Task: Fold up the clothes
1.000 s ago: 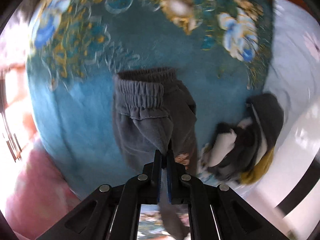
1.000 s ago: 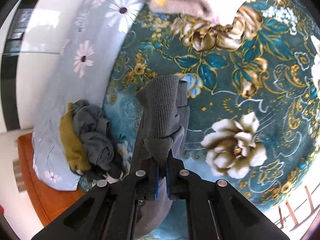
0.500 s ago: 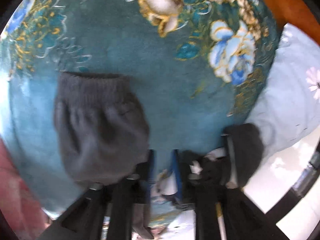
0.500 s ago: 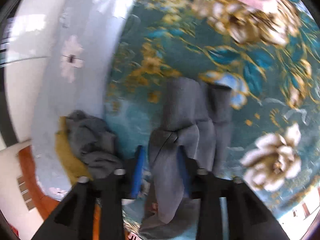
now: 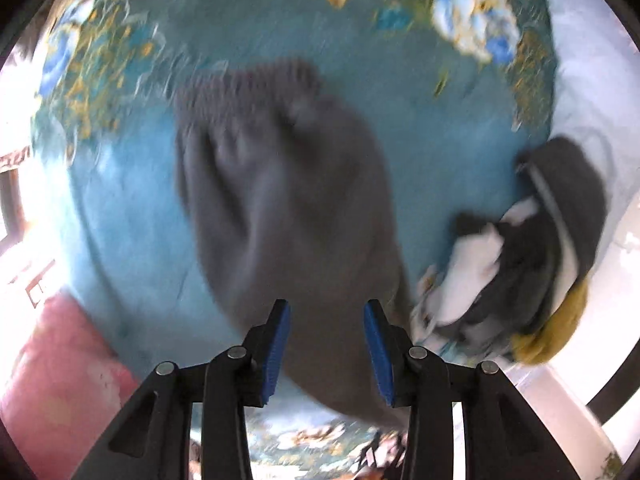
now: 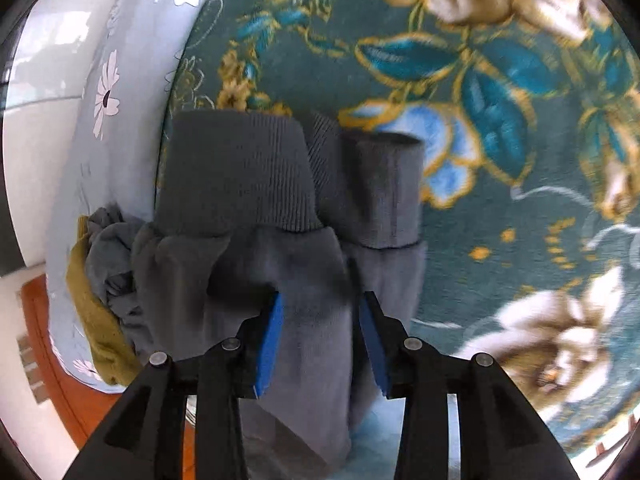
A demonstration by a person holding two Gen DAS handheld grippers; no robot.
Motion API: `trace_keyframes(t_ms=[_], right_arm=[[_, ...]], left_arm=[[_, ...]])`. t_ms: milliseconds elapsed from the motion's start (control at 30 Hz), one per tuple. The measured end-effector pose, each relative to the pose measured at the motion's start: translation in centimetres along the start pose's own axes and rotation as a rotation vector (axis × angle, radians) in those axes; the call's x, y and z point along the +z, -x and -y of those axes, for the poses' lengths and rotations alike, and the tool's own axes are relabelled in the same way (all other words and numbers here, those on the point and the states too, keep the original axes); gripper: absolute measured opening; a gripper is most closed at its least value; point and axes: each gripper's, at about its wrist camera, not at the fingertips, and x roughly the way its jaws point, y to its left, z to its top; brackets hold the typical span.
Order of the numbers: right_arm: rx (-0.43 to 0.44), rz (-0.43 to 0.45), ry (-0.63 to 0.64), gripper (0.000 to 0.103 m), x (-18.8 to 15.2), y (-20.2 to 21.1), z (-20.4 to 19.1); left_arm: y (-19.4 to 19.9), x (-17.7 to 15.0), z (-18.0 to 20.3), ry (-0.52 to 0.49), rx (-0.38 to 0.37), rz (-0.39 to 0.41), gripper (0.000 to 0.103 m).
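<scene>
Grey sweatpants [image 5: 288,208] lie on a teal floral blanket [image 5: 440,128], waistband end away from the left wrist camera, blurred by motion. My left gripper [image 5: 326,320] is open just above the pants, holding nothing. In the right wrist view the ribbed leg cuffs of the pants [image 6: 248,176] lie folded side by side. My right gripper [image 6: 320,316] is open, its blue pads either side of the grey cloth without pinching it.
A heap of dark, white and mustard clothes [image 5: 540,264] lies at the blanket's edge; it also shows in the right wrist view [image 6: 104,280]. A pale blue daisy-print sheet [image 6: 120,80], an orange wooden floor [image 6: 52,344] and a pink cloth [image 5: 60,360] border the blanket.
Both grippers were shut on the grey pants one second ago. Both have opened and let the pants drop onto the blanket.
</scene>
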Motion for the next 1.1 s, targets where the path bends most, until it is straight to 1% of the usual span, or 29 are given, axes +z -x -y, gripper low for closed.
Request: trace_keyframes(t_ms=[67, 100, 133, 167, 233, 300, 333, 400, 467, 500, 567, 633, 700, 767, 833, 867, 900, 933, 1067, 1100], right_arm=[[0.010, 0.004, -0.011, 0.039, 0.2, -0.9, -0.2], [0.022, 0.006, -0.015, 0.025, 0.2, -1.0, -0.3], [0.035, 0.007, -0.012, 0.014, 0.1, -1.0, -0.5], [0.051, 0.006, 0.000, 0.007, 0.0, -0.8, -0.9], [0.088, 0.020, 0.043, 0.004, -0.4, 0.3, -1.5], [0.130, 0.062, 0.086, 0.004, -1.2, 2.6, -1.8], [0.135, 0.081, 0.099, 0.004, -1.6, 3.6, -1.5], [0.100, 0.083, 0.097, 0.004, -1.7, 3.8, -0.3], [0.072, 0.039, 0.051, 0.004, -1.1, 2.3, 1.5], [0.070, 0.022, 0.026, 0.007, -0.8, 1.6, 2.3], [0.085, 0.014, 0.013, 0.008, -0.4, 1.4, 2.8], [0.073, 0.029, 0.049, 0.019, -0.4, 2.0, 2.5], [0.062, 0.051, 0.091, 0.048, -0.6, 2.7, 2.2], [0.092, 0.068, 0.083, 0.060, -0.4, 3.1, 2.9], [0.097, 0.082, 0.072, 0.060, 0.3, 2.9, 3.2], [0.094, 0.088, 0.067, 0.063, 0.8, 2.6, 3.2], [0.098, 0.095, 0.061, 0.072, 1.5, 2.3, 3.1], [0.106, 0.098, 0.054, 0.076, 2.0, 2.1, 3.2], [0.144, 0.120, -0.014, 0.076, 3.5, 1.7, 3.9], [0.152, 0.114, -0.018, 0.076, 3.7, 1.4, 3.8]], left_arm=[[-0.2, -0.7, 0.4, -0.038, 0.041, -0.001, 0.042], [0.0, -0.8, 0.7, -0.049, 0.040, 0.007, 0.042], [0.2, -1.0, 1.1, -0.060, 0.040, 0.015, 0.042], [0.3, -1.1, 1.4, -0.071, 0.039, 0.023, 0.042], [0.6, -1.4, 2.1, -0.092, 0.038, 0.039, 0.042], [0.6, -1.5, 2.6, -0.112, 0.042, 0.045, 0.044], [0.4, -1.5, 2.7, -0.119, 0.046, 0.046, 0.045], [-0.2, -1.7, 2.6, -0.119, 0.067, 0.038, 0.045], [-1.0, -1.9, 2.2, -0.109, 0.089, 0.021, 0.045], [-1.3, -2.0, 2.1, -0.105, 0.099, 0.014, 0.045], [-1.6, -2.2, 2.1, -0.109, 0.106, 0.008, 0.045], [-1.6, -2.1, 2.3, -0.116, 0.111, 0.011, 0.046], [-1.3, -2.0, 2.4, -0.121, 0.110, 0.022, 0.046], [-1.1, -1.8, 2.6, -0.125, 0.110, 0.033, 0.049], [-0.9, -1.8, 2.5, -0.126, 0.113, 0.038, 0.050], [-0.8, -1.8, 2.5, -0.126, 0.116, 0.040, 0.050], [-0.7, -1.8, 2.5, -0.125, 0.119, 0.041, 0.050], [-0.6, -1.8, 2.4, -0.125, 0.122, 0.043, 0.050], [-0.2, -1.8, 2.3, -0.124, 0.133, 0.049, 0.050], [0.0, -1.8, 2.4, -0.129, 0.132, 0.054, 0.050]])
